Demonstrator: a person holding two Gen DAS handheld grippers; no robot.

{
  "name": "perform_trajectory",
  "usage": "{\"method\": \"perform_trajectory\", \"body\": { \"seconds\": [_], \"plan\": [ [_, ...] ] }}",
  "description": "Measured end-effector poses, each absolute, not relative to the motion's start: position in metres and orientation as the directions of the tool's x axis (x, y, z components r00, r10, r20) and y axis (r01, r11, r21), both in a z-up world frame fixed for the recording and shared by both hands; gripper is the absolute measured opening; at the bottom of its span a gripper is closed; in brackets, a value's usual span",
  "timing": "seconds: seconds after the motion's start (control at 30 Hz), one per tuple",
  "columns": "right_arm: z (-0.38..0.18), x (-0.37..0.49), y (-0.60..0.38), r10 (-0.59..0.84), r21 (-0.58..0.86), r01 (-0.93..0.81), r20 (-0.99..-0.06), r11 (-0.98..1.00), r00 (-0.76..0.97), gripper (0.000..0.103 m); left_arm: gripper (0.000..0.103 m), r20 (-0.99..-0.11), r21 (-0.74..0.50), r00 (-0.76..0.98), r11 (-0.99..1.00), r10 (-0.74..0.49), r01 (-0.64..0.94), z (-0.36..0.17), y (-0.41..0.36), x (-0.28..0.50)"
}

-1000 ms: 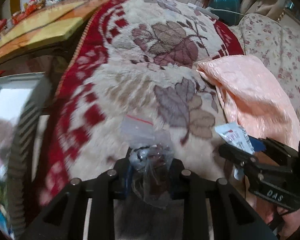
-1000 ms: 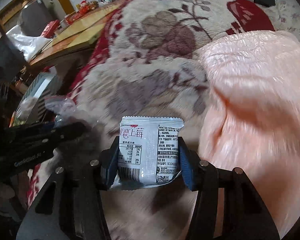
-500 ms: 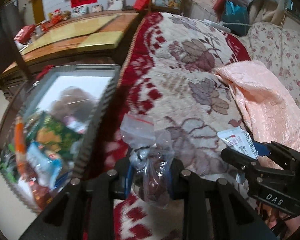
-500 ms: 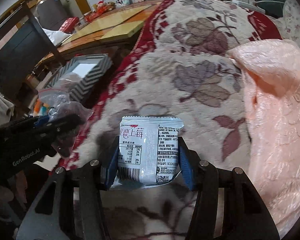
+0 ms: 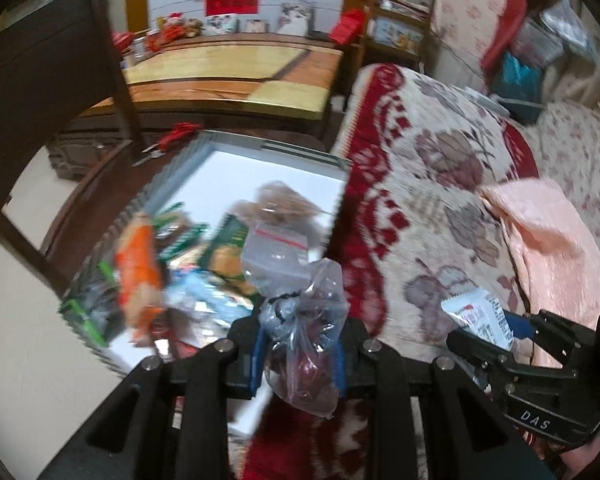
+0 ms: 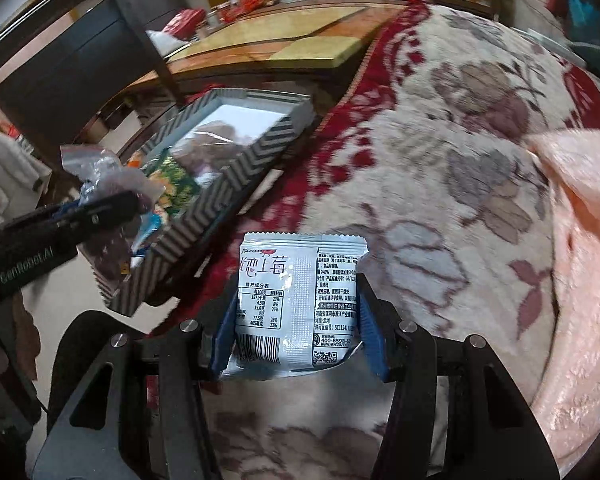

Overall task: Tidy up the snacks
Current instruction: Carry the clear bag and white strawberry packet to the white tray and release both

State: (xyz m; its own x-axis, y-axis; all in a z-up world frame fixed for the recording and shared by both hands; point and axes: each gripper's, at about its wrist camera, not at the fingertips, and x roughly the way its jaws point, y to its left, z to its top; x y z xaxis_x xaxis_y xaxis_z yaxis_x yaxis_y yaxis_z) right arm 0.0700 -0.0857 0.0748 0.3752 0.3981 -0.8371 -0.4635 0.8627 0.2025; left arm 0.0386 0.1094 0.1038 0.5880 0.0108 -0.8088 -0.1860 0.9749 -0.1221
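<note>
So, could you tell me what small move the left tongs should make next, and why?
Probably carry the clear bag a little further over the chevron box before releasing: the left tongs grip it at the box's edge, near the blanket.

I can't identify the blurred snacks (image 5: 140, 276) in the box (image 5: 300, 152); its near corner is hidden.

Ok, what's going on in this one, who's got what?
A person is sorting snacks with two hand-held grippers. The left hand-held gripper is shut on a clear plastic bag of dark snacks, at the edge of a zigzag-patterned box that already holds several packets. The right hand-held gripper is shut on a white snack packet, above the floral blanket beside the box. Neither snack has been dropped in yet.
</note>
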Motion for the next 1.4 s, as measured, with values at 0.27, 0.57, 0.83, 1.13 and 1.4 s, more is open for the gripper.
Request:
{"method": "perform_trajectory", "body": {
  "seconds": [0.27, 0.57, 0.83, 1.13, 1.4],
  "plan": [
    [0.085, 0.086, -0.018, 0.434, 0.187, -0.566, -0.833, 0.803, 0.342, 0.053, 0.029, -0.817, -0.131, 0.572, 0.942, 0.075, -0.31, 0.098, 0.17, 0.036],
    [0.071, 0.126, 0.054, 0.446, 0.193, -0.613, -0.847, 0.766, 0.29, 0.052, 0.029, -0.833, -0.141, 0.546, 0.921, 0.087, -0.363, 0.077, 0.202, 0.047],
    [0.052, 0.168, 0.099, 0.424, 0.189, -0.619, -0.869, 0.762, 0.257, 0.052, 0.029, -0.84, -0.149, 0.537, 0.918, 0.079, -0.367, 0.061, 0.209, 0.063],
    [0.036, 0.175, 0.143, 0.359, 0.085, -0.704, -0.899, 0.705, 0.251, 0.054, 0.03, -0.838, -0.123, 0.535, 0.92, 0.105, -0.372, 0.055, 0.21, 0.07],
    [0.055, 0.161, 0.105, 0.437, 0.152, -0.648, -0.847, 0.746, 0.305, 0.055, 0.078, -0.814, -0.1, 0.556, 0.904, 0.166, -0.416, 0.06, 0.21, 0.058]
  ]
}}
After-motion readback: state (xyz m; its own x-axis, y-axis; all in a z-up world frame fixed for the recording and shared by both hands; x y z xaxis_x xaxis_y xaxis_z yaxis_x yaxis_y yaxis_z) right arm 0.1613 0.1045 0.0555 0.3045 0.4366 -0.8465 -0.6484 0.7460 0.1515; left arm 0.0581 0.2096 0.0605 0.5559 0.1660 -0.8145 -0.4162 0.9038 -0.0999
